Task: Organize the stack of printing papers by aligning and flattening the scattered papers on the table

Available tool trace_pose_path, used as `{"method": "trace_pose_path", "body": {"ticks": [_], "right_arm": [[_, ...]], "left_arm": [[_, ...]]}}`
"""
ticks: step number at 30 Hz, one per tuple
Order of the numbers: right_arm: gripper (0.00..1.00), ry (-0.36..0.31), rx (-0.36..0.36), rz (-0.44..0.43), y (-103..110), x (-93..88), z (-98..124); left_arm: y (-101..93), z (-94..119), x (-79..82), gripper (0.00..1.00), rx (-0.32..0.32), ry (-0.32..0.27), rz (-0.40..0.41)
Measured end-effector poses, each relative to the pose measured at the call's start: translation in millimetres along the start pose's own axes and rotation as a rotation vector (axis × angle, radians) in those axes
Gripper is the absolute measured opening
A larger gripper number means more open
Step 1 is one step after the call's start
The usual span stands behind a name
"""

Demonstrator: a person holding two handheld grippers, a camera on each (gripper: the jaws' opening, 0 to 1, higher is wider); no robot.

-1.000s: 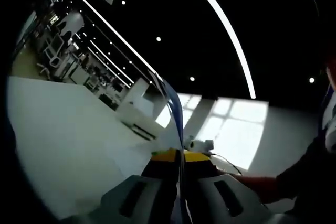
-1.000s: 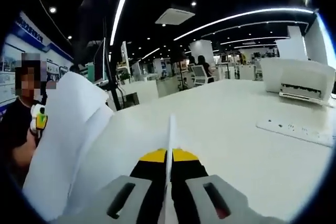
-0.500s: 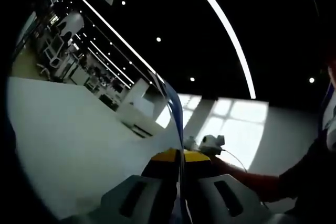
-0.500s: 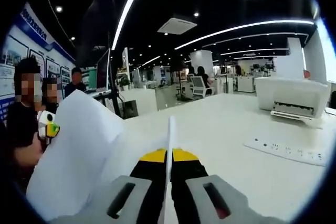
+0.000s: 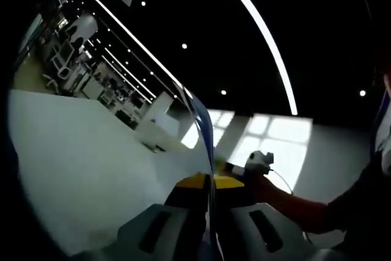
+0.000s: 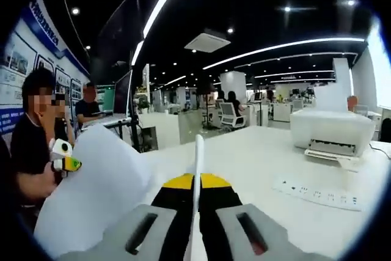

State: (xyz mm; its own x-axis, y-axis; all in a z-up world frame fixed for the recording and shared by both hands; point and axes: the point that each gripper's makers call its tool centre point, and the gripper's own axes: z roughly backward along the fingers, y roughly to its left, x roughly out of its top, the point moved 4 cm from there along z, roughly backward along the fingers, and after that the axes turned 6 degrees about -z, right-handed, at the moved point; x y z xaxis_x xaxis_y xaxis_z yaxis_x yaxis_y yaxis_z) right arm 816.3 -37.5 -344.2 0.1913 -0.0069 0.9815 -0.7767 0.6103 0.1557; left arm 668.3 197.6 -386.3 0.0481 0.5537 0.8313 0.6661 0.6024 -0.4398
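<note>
grey jaws, yellow-black gripper, dark sleeve

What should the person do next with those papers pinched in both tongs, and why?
Probably lower the papers edge-down onto the white table and tap them level. Both the right tongs and left tongs are shut on them, and the sheets curve up in the air, not yet flat.

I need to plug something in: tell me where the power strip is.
In the right gripper view, the white power strip lies flat on the table at right, just in front of the printer.
</note>
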Motion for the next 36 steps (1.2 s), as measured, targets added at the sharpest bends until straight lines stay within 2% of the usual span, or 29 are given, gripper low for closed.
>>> {"method": "trace_pose_path", "body": {"ticks": [10,27,36], "right_arm": [[0.0,-0.055,-0.024,0.039,0.6,29.0,20.7],[0.0,-0.166,-0.008,0.17,40.4,88.8,61.8],[0.0,-0.212,-0.026,0.234,48.1,118.9,84.2]], "left_arm": [[-5.3,1.3,-0.5,0.06,0.0,-0.002,-0.001],[-3.7,0.8,-0.1,0.06,-0.002,-0.007,0.001],[-3.6,1.5,0.5,0.06,-0.003,-0.01,0.003]]}}
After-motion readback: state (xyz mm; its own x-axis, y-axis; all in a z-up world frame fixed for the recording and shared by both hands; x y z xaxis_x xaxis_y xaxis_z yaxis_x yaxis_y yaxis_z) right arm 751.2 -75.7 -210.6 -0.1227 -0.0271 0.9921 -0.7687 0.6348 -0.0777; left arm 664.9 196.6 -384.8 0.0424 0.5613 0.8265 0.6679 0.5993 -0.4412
